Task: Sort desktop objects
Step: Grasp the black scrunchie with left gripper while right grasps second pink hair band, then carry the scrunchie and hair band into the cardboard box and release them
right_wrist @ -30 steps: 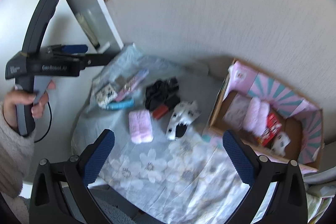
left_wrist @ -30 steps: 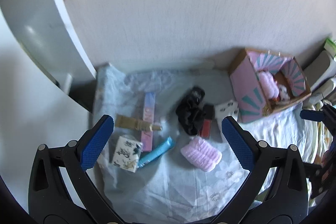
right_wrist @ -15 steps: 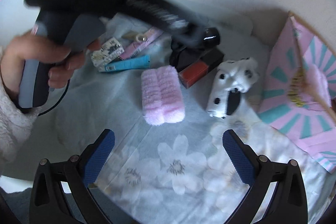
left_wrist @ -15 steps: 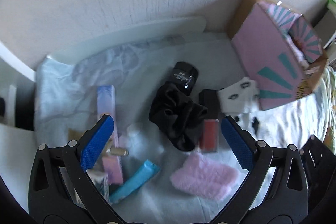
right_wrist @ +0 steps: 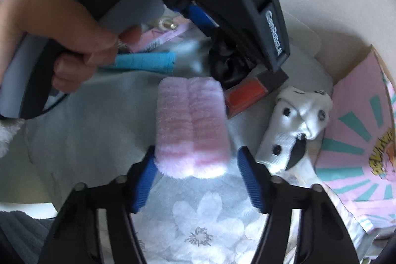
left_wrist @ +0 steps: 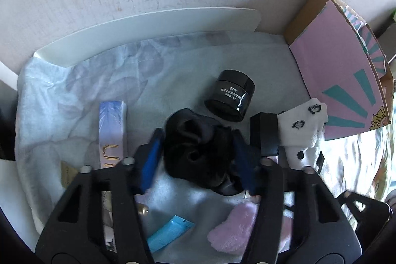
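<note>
Two grippers closing, left gripper (left_wrist: 196, 156) seemingly squeezing black scrunchie (left_wrist: 198, 152), right gripper (right_wrist: 196, 177) around pink fluffy socks (right_wrist: 191, 125).

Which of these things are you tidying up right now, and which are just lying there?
In the job: black scrunchie between the left gripper's jaws, pink fluffy sock between the right gripper's; both jaws have just been closing; pink box, likely where they go.
Just lying about: black jar, spotted white sock, blue tube, flowered cloth.

Each gripper (right_wrist: 196, 171) is built of black plastic arms with round screws and ribbed blue pads (right_wrist: 144, 183). "GenRobot.AI" is printed on the left gripper (left_wrist: 195, 157). A fluffy white sleeve (right_wrist: 6, 137) is worn.
</note>
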The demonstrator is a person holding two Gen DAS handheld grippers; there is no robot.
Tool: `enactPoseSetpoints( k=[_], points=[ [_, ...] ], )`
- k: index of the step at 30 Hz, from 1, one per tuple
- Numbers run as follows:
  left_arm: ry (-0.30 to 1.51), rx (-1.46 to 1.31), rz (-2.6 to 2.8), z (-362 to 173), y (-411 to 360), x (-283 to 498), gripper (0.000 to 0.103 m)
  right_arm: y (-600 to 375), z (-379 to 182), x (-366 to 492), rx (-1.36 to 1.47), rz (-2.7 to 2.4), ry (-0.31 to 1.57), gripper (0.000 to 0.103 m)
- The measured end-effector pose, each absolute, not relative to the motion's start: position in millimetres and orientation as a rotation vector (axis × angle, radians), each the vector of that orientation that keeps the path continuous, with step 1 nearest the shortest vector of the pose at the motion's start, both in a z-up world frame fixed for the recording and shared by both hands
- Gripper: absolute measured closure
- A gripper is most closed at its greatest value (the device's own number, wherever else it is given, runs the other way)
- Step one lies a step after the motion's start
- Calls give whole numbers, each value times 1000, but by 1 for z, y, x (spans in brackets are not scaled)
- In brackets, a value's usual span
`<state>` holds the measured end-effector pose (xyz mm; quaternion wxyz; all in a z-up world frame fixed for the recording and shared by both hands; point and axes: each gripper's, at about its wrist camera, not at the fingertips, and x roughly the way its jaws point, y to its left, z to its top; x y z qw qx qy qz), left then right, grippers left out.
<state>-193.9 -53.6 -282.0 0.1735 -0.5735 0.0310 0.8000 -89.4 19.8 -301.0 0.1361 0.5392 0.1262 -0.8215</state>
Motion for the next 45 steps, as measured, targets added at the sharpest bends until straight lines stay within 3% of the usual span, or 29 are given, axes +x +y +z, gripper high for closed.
enactPoseSetpoints(
  k=[1, 5, 10, 18, 23, 30, 45],
  points=[
    [82, -1626, 2266, -282, -54, -194, 67, 19, -302, -91, 1568, -2371, 360, 58],
    [23, -1624, 2273, -272, -65, -193, 79, 17, -299, -88, 1557, -2368, 321, 61],
    [-2, -1550, 2310, -243, -70, -183, 79, 29, -288, -82, 1565, -2370, 155, 62],
    [7, -1616, 2340, -202, -68, -157, 79, 38, -255, -71, 1551, -2414, 102, 62],
    [-125, -1611, 2360, -175, -81, -135, 79, 45, -234, -66, 1548, -2449, 41, 62],
    [-139, -1555, 2411, -140, -82, -130, 79, 66, -187, -57, 1477, -2532, 18, 62],
    [-109, -1367, 2405, -88, -15, -128, 79, 180, -121, -39, 1373, -2778, -167, 62]
  ],
)
